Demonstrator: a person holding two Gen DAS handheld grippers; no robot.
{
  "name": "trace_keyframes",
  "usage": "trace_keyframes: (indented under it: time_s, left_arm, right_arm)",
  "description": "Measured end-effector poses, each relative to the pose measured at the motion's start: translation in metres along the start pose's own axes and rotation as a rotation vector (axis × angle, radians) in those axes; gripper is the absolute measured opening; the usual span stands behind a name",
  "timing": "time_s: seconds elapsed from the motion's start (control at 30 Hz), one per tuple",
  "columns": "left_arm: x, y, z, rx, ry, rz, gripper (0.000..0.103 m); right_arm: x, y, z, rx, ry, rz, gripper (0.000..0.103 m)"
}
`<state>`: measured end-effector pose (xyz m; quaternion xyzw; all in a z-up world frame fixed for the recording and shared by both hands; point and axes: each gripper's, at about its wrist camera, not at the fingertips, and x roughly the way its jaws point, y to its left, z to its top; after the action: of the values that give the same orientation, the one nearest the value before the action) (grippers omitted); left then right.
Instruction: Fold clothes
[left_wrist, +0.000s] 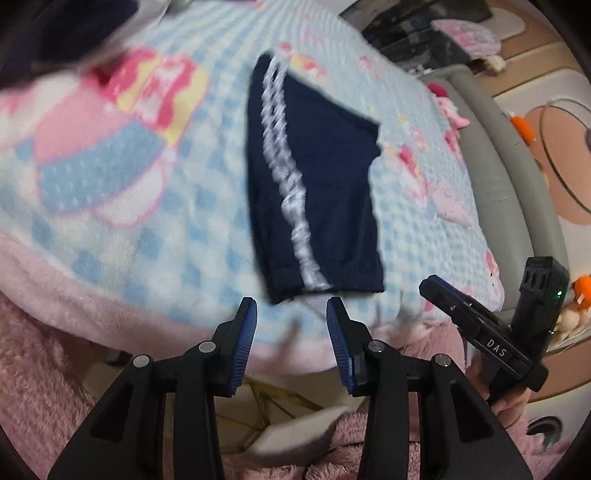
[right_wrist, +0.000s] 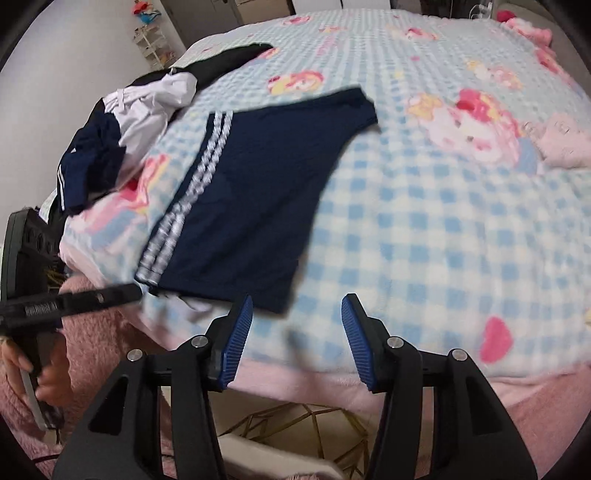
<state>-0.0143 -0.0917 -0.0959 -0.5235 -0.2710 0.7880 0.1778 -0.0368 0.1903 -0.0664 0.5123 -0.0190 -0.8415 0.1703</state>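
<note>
I have the navy shorts (left_wrist: 317, 177) lying flat on the bed, on the blue-checked blanket (right_wrist: 424, 229), with the white side stripes running along one edge and the waistband close to the near edge of the bed. My left claw (left_wrist: 291, 314) hangs just short of that waistband with its jaws apart and nothing between the blue pads; my right claw (right_wrist: 297, 314) is likewise parted and empty, hovering over the blanket's pink border just beside the shorts' near corner. From the right wrist I see wide bare blanket to the right of the shorts and beyond them, so there is room on that side. To the left the space is tighter: a pile of clothes (right_wrist: 122, 125), white and navy, sits at the bed's left edge, near the striped side of the shorts but apart from it. From the left wrist, the bed's grey side rail (left_wrist: 491, 155) runs along the far right, and past it the floor holds clutter I cannot make out through the blur
</note>
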Motion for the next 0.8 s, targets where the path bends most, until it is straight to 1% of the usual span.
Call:
trace_keyframes:
  time_s: [0.07, 0.1, 0.13, 0.17, 0.23, 0.27, 0.3, 0.33, 0.37, 0.4, 0.47, 0.5, 0.53, 0.57, 0.6, 0.63, 0.7, 0.73, 0.8]
  left_arm:
    - [0.002, 0.006, 0.004, -0.020, -0.041, -0.024, 0.047]
    - [0.008, 0.012, 0.008, -0.044, -0.050, -0.033, 0.047]
    - [0.015, 0.019, 0.012, -0.079, -0.053, -0.052, 0.047]
    - [0.022, 0.026, 0.016, -0.119, -0.052, -0.084, 0.047]
    - [0.032, 0.030, 0.019, -0.156, -0.068, -0.146, 0.049]
    - [0.038, 0.030, 0.020, -0.159, -0.074, -0.154, 0.049]
    - [0.043, 0.027, 0.019, -0.144, -0.071, -0.129, 0.049]
    - [0.049, 0.023, 0.019, -0.124, -0.060, -0.096, 0.049]
    - [0.052, 0.022, 0.017, -0.112, -0.054, -0.081, 0.049]
    - [0.054, 0.023, 0.015, -0.111, -0.054, -0.087, 0.049]
    - [0.057, 0.026, 0.013, -0.122, -0.055, -0.110, 0.049]
    - [0.059, 0.027, 0.012, -0.127, -0.056, -0.119, 0.046]
    - [0.059, 0.026, 0.013, -0.124, -0.062, -0.126, 0.035]
    - [0.058, 0.023, 0.014, -0.114, -0.071, -0.133, 0.027]
    - [0.058, 0.021, 0.015, -0.101, -0.077, -0.134, 0.024]
    - [0.057, 0.019, 0.015, -0.090, -0.078, -0.127, 0.024]
    - [0.055, 0.015, 0.016, -0.071, -0.082, -0.116, 0.023]
    - [0.051, 0.014, 0.016, -0.065, -0.084, -0.114, 0.022]
    - [0.043, 0.011, 0.015, -0.051, -0.087, -0.112, 0.022]
  right_arm:
    - [0.001, 0.006, 0.005, -0.024, -0.024, 0.002, 0.053]
    - [0.002, 0.008, 0.008, -0.037, -0.036, 0.003, 0.053]
    - [0.011, 0.010, 0.013, -0.035, -0.032, 0.009, 0.053]
    - [0.019, 0.009, 0.016, -0.018, -0.030, 0.024, 0.053]
    - [0.034, 0.005, 0.019, 0.025, -0.030, 0.062, 0.053]
    - [0.041, 0.002, 0.018, 0.053, -0.020, 0.092, 0.053]
    - [0.048, -0.002, 0.017, 0.084, -0.006, 0.125, 0.053]
    - [0.055, -0.003, 0.015, 0.105, 0.016, 0.144, 0.053]
    - [0.063, -0.003, 0.012, 0.122, 0.041, 0.159, 0.053]
    - [0.070, -0.004, 0.010, 0.139, 0.066, 0.174, 0.053]
    - [0.072, -0.002, 0.005, 0.143, 0.067, 0.212, 0.055]
    - [0.073, -0.001, 0.003, 0.142, 0.064, 0.232, 0.055]
    - [0.074, 0.002, 0.004, 0.136, 0.068, 0.256, 0.050]
    - [0.074, 0.003, 0.006, 0.125, 0.069, 0.263, 0.047]
    - [0.075, 0.005, 0.008, 0.113, 0.069, 0.265, 0.038]
    - [0.074, 0.006, 0.010, 0.109, 0.066, 0.260, 0.027]
    - [0.071, 0.007, 0.015, 0.105, 0.058, 0.245, 0.016]
    - [0.066, 0.008, 0.015, 0.102, 0.051, 0.242, 0.011]
    - [0.056, 0.010, 0.014, 0.095, 0.035, 0.237, 0.010]
